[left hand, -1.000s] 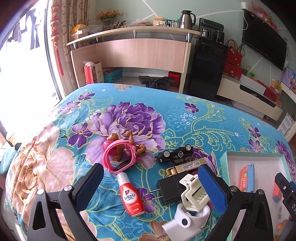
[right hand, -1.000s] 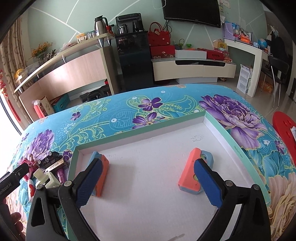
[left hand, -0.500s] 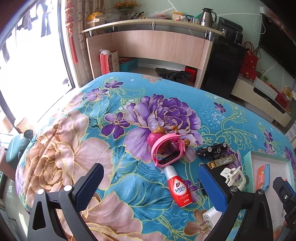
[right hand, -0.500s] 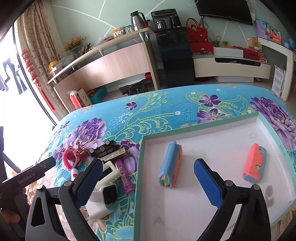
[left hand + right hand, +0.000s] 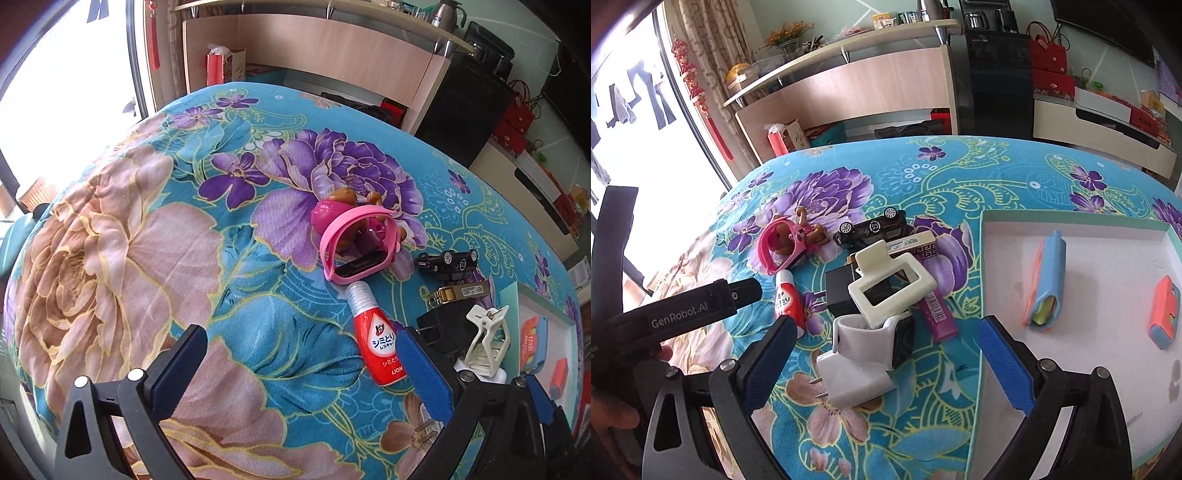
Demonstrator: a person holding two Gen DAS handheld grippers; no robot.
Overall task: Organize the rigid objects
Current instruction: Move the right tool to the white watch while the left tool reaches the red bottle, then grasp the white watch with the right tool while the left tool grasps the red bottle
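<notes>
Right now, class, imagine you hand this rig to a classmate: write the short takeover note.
Left gripper: open, empty, over the cloth beside the red bottle.
Right gripper: open, empty, above the white charger and cream clip.
Done: two orange-blue cases lie in the tray.
Left on the cloth: bottle, charger, clip, black adapter, purple stick, toy car, gold box, pink watch with the toy dog.
</notes>
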